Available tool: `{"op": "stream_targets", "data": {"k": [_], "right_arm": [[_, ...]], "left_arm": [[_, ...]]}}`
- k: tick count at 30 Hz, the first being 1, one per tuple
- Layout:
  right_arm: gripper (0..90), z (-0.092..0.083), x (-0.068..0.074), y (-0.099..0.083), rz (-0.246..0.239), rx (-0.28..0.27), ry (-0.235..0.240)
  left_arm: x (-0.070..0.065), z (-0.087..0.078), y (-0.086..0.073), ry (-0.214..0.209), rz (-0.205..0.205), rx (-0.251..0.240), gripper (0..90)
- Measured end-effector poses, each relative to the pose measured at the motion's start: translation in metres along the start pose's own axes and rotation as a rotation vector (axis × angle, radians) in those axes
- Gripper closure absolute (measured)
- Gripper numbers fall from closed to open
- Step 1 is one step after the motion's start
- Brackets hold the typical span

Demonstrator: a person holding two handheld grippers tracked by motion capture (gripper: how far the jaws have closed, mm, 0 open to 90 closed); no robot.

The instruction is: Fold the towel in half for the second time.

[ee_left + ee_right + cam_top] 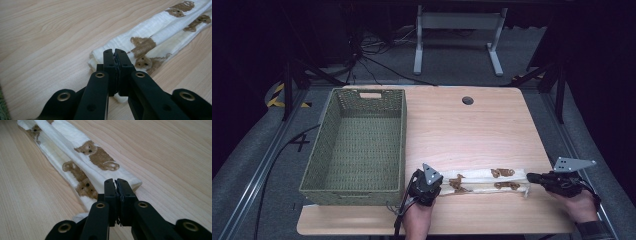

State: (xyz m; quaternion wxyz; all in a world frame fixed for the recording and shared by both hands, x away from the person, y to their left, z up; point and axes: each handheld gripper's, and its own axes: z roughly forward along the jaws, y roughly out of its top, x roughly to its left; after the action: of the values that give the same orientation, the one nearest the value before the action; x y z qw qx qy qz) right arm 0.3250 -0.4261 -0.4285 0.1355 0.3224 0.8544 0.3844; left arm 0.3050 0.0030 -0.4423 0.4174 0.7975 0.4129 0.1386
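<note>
Nearest the lens in the left gripper view, the left gripper [114, 53] has its jaws pressed together, with white fabric showing just under and ahead of the tips; they appear to pinch the near end of the folded cloth [150, 37]. In the right gripper view the right gripper [116, 182] stands the same way, jaws drawn narrow over the opposite end of the cloth [82, 157], a scrap of white fabric showing beneath them.

From the high view, the cloth [484, 180] runs as a long narrow band stretched between the two grippers, the left gripper [435, 189] at one end and the right gripper [532, 177] at the other, lying flat on the wooden table [472, 130]. It is cream with brown teddy bears printed on it.

Beyond the left gripper, on its outer side, stands a green woven basket [357, 187], its near corner just beside that gripper.

The cloth looks light, soft and limp, so it will probably sag in the middle once lifted and slide out of its folds if pulled unevenly. The end edges, where all layers stack, seem the best places to grip, both ends kept level and lightly taut.
</note>
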Motion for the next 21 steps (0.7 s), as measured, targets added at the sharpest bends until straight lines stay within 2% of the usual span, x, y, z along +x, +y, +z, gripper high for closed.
{"op": "stream_targets", "data": {"k": [4,10,12,14,16,17,19,21], "right_arm": [[87.0,-0.001,0.002,-0.003,0.003,0.005,0.006],[85.1,0.0,0.006,-0.008,0.009,0.03,0.019],[80.1,-0.003,0.006,-0.007,0.01,0.007,0.023],[79.4,-0.008,0.007,-0.004,0.022,-0.027,0.03],[82.3,-0.011,0.007,-0.001,0.029,-0.064,0.039],[83.6,-0.011,0.008,0.0,0.027,-0.065,0.043],[85.4,-0.006,0.009,0.0,0.022,-0.039,0.055],[87.1,0.0,0.01,-0.002,0.018,-0.001,0.066]], "left_arm": [[-0.002,-0.001,-0.004,-0.009,0.002,0.013,88.3],[-0.002,0.0,-0.011,-0.036,-0.018,0.028,87.5],[-0.003,-0.003,-0.01,-0.043,-0.016,0.014,86.6],[-0.004,-0.009,-0.006,-0.05,-0.014,0.004,84.4],[-0.006,-0.015,0.0,-0.049,-0.009,-0.015,83.1],[-0.006,-0.017,0.002,-0.053,-0.007,-0.022,83.1],[-0.006,-0.015,0.005,-0.058,-0.002,-0.024,83.2],[-0.004,-0.009,0.005,-0.076,0.0,0.003,85.7]]}}
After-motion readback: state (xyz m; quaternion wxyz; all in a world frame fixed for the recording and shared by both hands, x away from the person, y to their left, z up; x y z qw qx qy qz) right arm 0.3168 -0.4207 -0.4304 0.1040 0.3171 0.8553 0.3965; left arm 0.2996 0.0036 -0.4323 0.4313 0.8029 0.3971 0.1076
